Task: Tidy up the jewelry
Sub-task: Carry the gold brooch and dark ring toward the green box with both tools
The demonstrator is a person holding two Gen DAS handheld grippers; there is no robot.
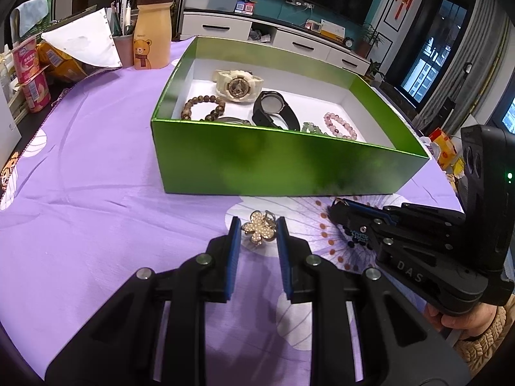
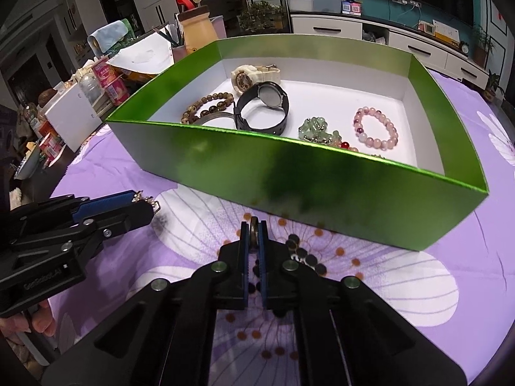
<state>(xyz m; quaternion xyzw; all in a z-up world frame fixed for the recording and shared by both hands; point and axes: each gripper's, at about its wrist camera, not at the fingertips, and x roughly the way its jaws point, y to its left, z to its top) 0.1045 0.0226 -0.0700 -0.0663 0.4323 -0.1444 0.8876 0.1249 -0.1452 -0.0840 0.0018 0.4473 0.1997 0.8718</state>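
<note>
Green box: 2 watches, approx. 4 bead bracelets stowed. Left gripper clamps pearl flower brooch; right gripper pinched on small ring, probably. Both w/ pieces still on cloth, unboxed.

watches in box — box on tablecloth

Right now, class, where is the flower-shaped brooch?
In the left wrist view, the flower brooch sits between the left gripper pads, on the purple tablecloth before the green box.
</note>
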